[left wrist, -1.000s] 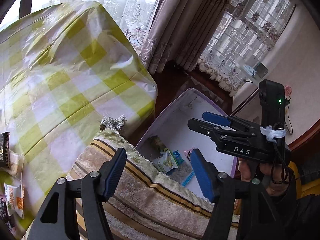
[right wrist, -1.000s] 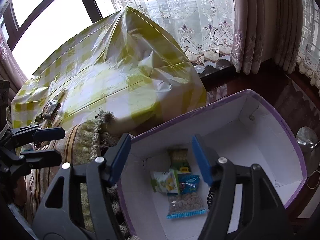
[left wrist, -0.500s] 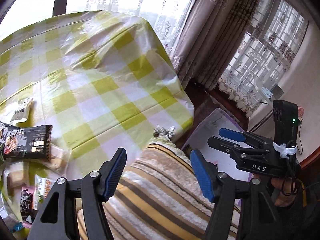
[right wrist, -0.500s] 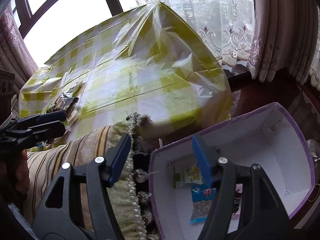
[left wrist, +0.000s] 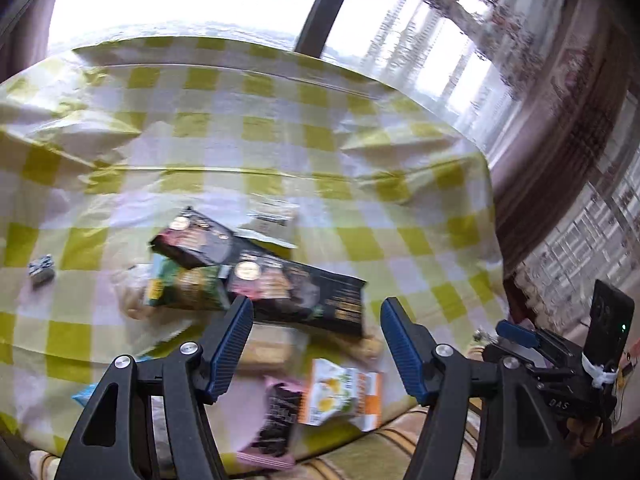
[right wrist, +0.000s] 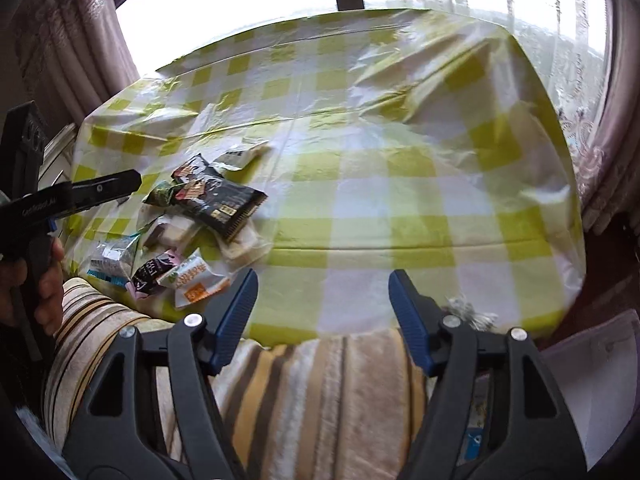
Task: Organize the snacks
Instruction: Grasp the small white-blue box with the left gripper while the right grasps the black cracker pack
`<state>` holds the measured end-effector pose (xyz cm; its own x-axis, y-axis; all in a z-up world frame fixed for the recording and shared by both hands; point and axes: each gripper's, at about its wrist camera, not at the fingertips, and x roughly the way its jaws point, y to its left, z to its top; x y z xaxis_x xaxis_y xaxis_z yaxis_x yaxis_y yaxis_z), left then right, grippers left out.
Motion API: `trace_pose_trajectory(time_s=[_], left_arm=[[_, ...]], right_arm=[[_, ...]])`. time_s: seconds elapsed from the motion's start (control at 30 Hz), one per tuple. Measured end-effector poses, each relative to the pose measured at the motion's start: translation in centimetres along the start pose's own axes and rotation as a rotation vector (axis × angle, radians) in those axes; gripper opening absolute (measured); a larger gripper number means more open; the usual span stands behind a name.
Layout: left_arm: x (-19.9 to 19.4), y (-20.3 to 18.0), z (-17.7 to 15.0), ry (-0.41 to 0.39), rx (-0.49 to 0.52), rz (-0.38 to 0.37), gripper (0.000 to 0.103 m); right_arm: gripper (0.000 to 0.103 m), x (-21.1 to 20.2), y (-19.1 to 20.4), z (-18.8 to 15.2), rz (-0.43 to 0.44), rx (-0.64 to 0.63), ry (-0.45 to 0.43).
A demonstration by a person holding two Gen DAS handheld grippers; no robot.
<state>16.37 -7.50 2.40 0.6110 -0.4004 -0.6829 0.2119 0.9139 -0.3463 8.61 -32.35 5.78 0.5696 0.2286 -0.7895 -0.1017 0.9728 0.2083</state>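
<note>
A heap of snack packets [left wrist: 256, 296] lies on a table under a yellow-and-white checked cloth [left wrist: 280, 152]. The left gripper [left wrist: 316, 344] hangs over the heap's near edge, jaws spread and empty, an orange-and-white packet [left wrist: 344, 392] just below them. The right gripper [right wrist: 323, 316], jaws opening with nothing between, hovers over bare cloth; the snacks lie well off to its left.

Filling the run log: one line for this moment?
phase: reaching for snack pile | left gripper: open, empty | right gripper: opening, empty | table: snacks unsorted
</note>
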Motion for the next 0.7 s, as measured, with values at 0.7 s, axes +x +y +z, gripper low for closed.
trace_pose_trajectory(time_s=[0.7], left_arm=[[2.2, 19.5, 1.2, 0.007, -0.414, 0.494, 0.065]], right_arm=[[0.079, 12.6, 11.8, 5.9, 0.068, -0.381, 0.111]])
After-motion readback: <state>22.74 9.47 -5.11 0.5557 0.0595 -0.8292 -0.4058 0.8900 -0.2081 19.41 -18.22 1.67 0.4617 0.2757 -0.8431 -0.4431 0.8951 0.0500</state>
